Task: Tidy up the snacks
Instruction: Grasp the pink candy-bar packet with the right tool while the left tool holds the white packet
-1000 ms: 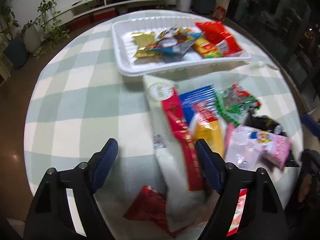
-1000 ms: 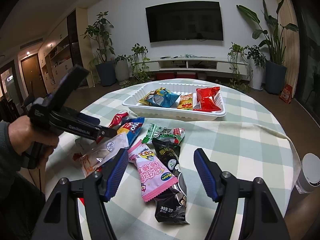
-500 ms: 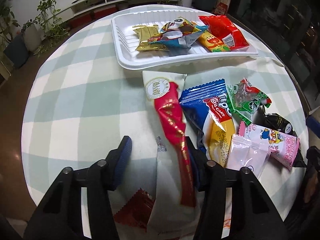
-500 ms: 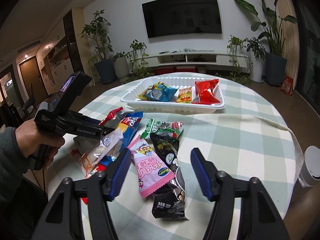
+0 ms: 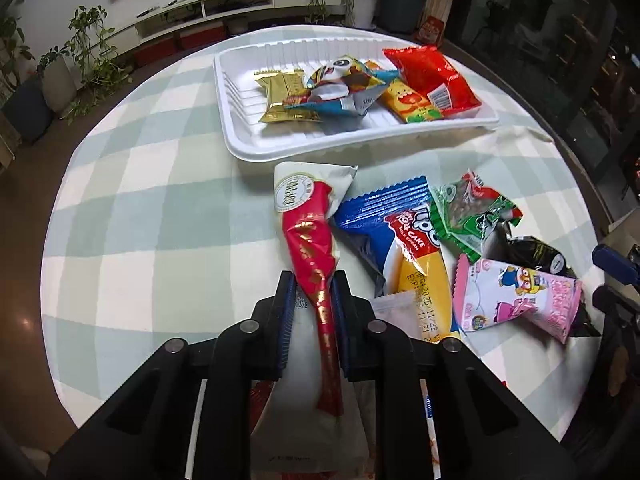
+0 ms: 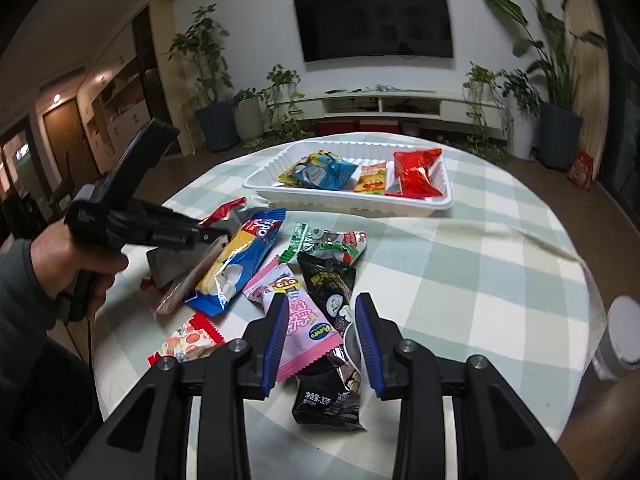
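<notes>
My left gripper (image 5: 314, 280) is shut on a long white snack pack with a red band (image 5: 310, 236), pinching its middle; it also shows in the right wrist view (image 6: 216, 236). My right gripper (image 6: 322, 304) has its jaws narrowed around the pink snack pack (image 6: 298, 316) and the black pack (image 6: 328, 284), partly closed. A white tray (image 5: 240, 128) at the far side holds several snacks. A blue and yellow roll cake pack (image 5: 404, 240) and a green pack (image 5: 472, 212) lie loose on the checked tablecloth.
A small red and white pack (image 6: 188, 340) lies near the table's front left edge. A white cup (image 6: 622, 332) stands off the table's right side. The person's hand (image 6: 76, 264) holds the left gripper.
My left gripper closed from wide open onto the white and red pack. My right gripper moved down over the pink and black packs and narrowed its jaws.
</notes>
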### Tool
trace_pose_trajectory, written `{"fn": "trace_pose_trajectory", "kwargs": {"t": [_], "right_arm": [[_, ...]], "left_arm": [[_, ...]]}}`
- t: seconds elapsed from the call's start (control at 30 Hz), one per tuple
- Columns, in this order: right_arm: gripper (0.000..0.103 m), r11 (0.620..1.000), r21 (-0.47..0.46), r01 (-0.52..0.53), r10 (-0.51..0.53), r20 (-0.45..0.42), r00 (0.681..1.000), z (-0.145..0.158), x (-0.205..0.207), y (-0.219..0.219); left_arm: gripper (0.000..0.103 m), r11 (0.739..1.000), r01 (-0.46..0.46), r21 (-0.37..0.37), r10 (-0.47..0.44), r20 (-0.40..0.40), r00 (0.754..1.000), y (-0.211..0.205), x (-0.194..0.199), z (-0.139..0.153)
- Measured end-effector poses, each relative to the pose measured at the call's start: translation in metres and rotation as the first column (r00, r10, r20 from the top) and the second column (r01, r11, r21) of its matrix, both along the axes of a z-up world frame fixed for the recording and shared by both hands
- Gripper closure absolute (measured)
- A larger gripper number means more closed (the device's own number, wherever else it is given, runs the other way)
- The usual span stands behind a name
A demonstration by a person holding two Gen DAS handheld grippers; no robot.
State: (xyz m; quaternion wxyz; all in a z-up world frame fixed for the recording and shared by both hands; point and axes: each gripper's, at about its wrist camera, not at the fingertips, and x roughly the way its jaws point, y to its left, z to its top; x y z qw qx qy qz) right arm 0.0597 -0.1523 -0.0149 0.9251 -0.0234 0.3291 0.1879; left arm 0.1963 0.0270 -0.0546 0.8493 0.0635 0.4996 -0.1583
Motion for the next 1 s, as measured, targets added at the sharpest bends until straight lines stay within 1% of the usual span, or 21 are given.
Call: {"fn": "trace_pose_trajectory", "kwargs": {"t": [0.13, 0.2, 0.3, 0.43, 0.47, 0.57, 0.6, 0.63, 0.67, 0.8, 0.97, 1.0], "right_arm": [[0.066, 0.993, -0.078, -0.083, 0.081, -0.03, 0.996, -0.001, 0.002, 0.019], [0.066, 0.982, -0.138, -0.128, 0.123, -0.047, 0.991, -0.005, 0.004, 0.032], [0.066, 0.966, -0.198, -0.167, 0.157, -0.067, 0.985, -0.006, 0.009, 0.043], [0.066, 0.945, -0.251, -0.21, 0.196, -0.079, 0.977, -0.004, 0.02, 0.051], [0.065, 0.936, -0.264, -0.231, 0.211, -0.102, 0.972, -0.006, 0.025, 0.054], [0.065, 0.904, -0.345, -0.252, 0.213, -0.146, 0.966, -0.016, 0.037, 0.06], [0.064, 0.895, -0.359, -0.263, 0.216, -0.167, 0.962, -0.019, 0.04, 0.062], [0.06, 0.888, -0.369, -0.275, 0.223, -0.177, 0.959, -0.021, 0.042, 0.064], [0.06, 0.877, -0.382, -0.291, 0.237, -0.182, 0.954, -0.022, 0.043, 0.067], [0.059, 0.835, -0.43, -0.344, 0.276, -0.215, 0.937, -0.027, 0.047, 0.076], [0.059, 0.801, -0.473, -0.367, 0.271, -0.26, 0.927, -0.03, 0.057, 0.084], [0.059, 0.787, -0.487, -0.379, 0.275, -0.273, 0.922, -0.031, 0.058, 0.086]], "left_arm": [[0.087, 1.0, 0.001, -0.018, -0.001, -0.001, 1.0, 0.003, -0.002, 0.001], [0.089, 1.0, 0.0, -0.031, 0.0, 0.006, 1.0, 0.006, -0.003, 0.003], [0.089, 0.999, -0.004, -0.051, 0.004, 0.014, 1.0, 0.009, -0.005, 0.007], [0.089, 0.998, -0.003, -0.064, 0.004, 0.016, 1.0, 0.011, -0.006, 0.009], [0.089, 0.998, -0.006, -0.068, 0.007, 0.016, 1.0, 0.011, -0.006, 0.009], [0.089, 0.997, -0.007, -0.075, 0.008, 0.015, 1.0, 0.012, -0.006, 0.009], [0.089, 0.997, -0.007, -0.078, 0.008, 0.016, 1.0, 0.012, -0.007, 0.009], [0.089, 0.997, -0.008, -0.08, 0.009, 0.015, 1.0, 0.012, -0.007, 0.01], [0.089, 0.997, -0.009, -0.082, 0.01, 0.013, 1.0, 0.013, -0.006, 0.01], [0.089, 0.996, -0.012, -0.086, 0.013, 0.01, 1.0, 0.013, -0.006, 0.009], [0.089, 0.996, -0.013, -0.087, 0.014, 0.009, 1.0, 0.013, -0.006, 0.009], [0.089, 0.996, -0.013, -0.087, 0.014, 0.009, 1.0, 0.013, -0.006, 0.009]]}}
